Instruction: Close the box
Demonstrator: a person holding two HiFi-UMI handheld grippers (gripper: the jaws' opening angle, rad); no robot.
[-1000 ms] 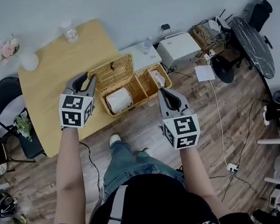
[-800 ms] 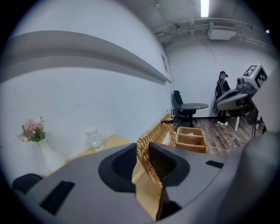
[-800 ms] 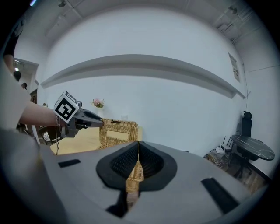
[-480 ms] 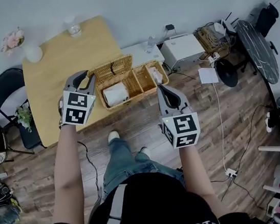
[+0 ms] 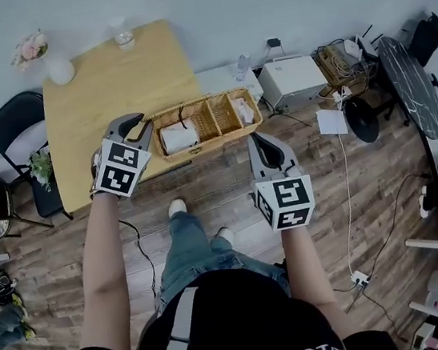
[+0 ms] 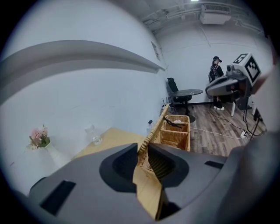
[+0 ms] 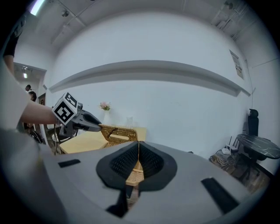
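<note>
Fingers [image 6: 120, 164] of my left gripper [image 5: 140, 123] are closing on the rim of the wicker lid [image 6: 154, 127], pinching it from both sides. The lid stands tilted up over the box [image 5: 220, 121], which sits at the near corner of the desk [image 5: 101, 81]. My right gripper [image 5: 261, 138] hovers near the box's right end above the wood floor [image 5: 367, 190], its fingers [image 7: 151, 162] clenched together on nothing.

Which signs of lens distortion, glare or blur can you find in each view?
Head view: even light, floor boards bow, corners darken, basket sharp. Left gripper view: black fisheye rim, wall ledge arcs, lid fairly sharp, right edge smeared. Right gripper view: same rim, ledge bows, ceiling lamp glares top left.
</note>
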